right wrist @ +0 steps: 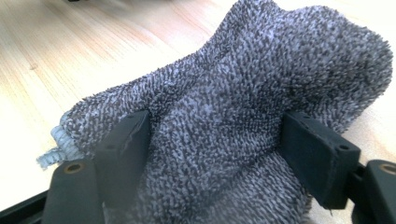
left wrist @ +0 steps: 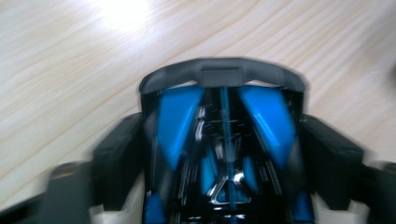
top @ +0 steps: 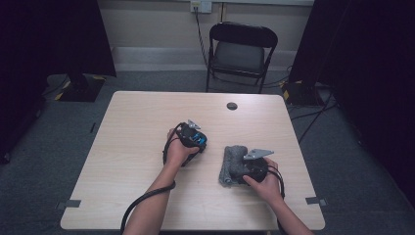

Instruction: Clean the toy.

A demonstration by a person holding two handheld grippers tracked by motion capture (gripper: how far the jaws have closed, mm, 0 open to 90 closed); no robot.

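Towel (top: pixel 233 163), rolled, lies lengthwise away from the person, in right tool (top: pixel 244 169).

The high view looks forward and down from above my side of the pale wooden table (top: pixel 147 122), far enough off to take in its whole top, the black folding chair (top: pixel 242 51) beyond and both my forearms. My left gripper view rides close over a black-and-blue toy car (left wrist: pixel 224 140), facing the tabletop. My right gripper view sits almost against the rolled grey terry towel (right wrist: pixel 261 93). All three views share the table's wood grain.
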